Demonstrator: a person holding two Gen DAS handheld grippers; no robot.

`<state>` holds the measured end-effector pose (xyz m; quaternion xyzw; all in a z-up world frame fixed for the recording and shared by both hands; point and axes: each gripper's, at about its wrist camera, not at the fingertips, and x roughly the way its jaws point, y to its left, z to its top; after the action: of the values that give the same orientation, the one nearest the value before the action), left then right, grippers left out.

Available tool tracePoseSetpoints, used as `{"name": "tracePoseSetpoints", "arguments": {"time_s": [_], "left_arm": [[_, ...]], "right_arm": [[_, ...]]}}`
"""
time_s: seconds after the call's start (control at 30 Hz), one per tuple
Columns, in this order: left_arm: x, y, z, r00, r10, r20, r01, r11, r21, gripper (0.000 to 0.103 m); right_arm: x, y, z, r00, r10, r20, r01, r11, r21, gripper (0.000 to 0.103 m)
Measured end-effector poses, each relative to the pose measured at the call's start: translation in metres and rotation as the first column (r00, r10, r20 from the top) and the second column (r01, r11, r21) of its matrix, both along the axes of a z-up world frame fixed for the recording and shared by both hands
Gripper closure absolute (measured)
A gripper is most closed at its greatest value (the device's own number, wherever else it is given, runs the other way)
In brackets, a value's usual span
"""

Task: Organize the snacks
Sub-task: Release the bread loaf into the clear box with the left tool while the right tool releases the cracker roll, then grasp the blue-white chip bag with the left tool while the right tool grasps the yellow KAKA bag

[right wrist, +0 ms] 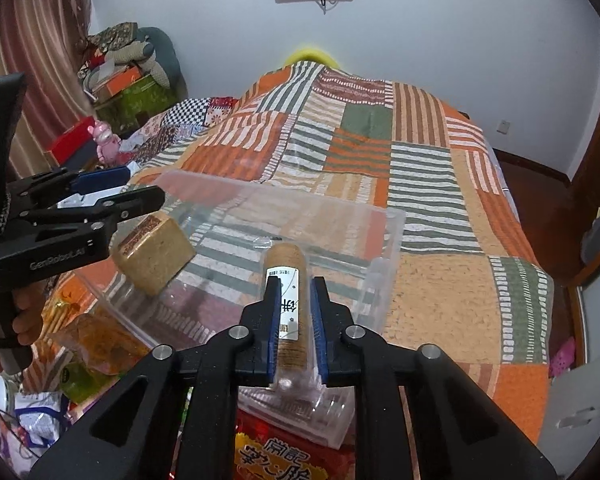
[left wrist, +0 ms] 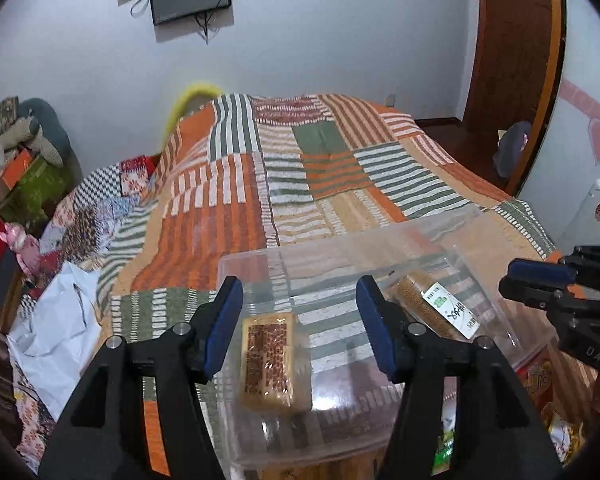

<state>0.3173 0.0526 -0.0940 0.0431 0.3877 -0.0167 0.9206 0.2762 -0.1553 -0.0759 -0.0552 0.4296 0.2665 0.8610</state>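
A clear plastic bin (left wrist: pixel 260 264) stands on the patchwork bed; it also shows in the right wrist view (right wrist: pixel 392 232). A tan rectangular snack pack (left wrist: pixel 268 360) lies inside it at the left, also seen in the right wrist view (right wrist: pixel 156 252). My left gripper (left wrist: pixel 300 328) is open and empty, its jaws on either side above that pack. My right gripper (right wrist: pixel 296 320) is shut on a round tube of brown snacks with a white label (right wrist: pixel 286 296), held over the bin's near right side; the tube also shows in the left wrist view (left wrist: pixel 432 304).
Several loose snack bags lie at the bin's near side: a red one (right wrist: pixel 276 456) and orange and green ones (right wrist: pixel 96 344). Boxes and stuffed toys (left wrist: pixel 16 168) crowd the left of the bed. A door (left wrist: pixel 512 52) and a white fridge (left wrist: pixel 596 208) stand at right.
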Motion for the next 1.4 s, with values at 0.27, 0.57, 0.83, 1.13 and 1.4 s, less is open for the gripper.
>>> {"name": "tracePoseSetpoints", "arguments": {"time_s": [0.27, 0.57, 0.83, 1.13, 1.4], "left_arm": [[-0.032, -0.004, 0.017, 1.0, -0.019, 0.002, 0.019, 1.0, 0.024, 0.03], [-0.083, 0.008, 0.036, 1.0, 0.016, 0.02, -0.016, 1.0, -0.007, 0.017], [-0.134, 0.016, 0.042, 0.999, 0.035, 0.014, -0.035, 0.999, -0.007, 0.017], [-0.185, 0.015, 0.039, 0.999, 0.039, -0.013, -0.039, 0.999, 0.002, 0.016], [-0.22, 0.013, 0.003, 0.994, 0.047, -0.1, -0.049, 0.999, -0.021, 0.016]], "right_arm": [[-0.021, -0.014, 0.023, 0.998, -0.033, 0.061, 0.031, 0.999, 0.024, 0.048], [-0.063, -0.024, 0.052, 0.989, -0.041, 0.139, 0.034, 0.998, 0.053, 0.028], [-0.101, -0.037, 0.062, 0.985, -0.038, 0.169, 0.026, 0.997, 0.072, 0.021], [-0.129, -0.057, 0.058, 0.987, -0.068, 0.145, 0.056, 0.995, 0.086, 0.019], [-0.145, -0.071, 0.028, 0.993, -0.087, 0.081, 0.081, 0.994, 0.068, 0.019]]}}
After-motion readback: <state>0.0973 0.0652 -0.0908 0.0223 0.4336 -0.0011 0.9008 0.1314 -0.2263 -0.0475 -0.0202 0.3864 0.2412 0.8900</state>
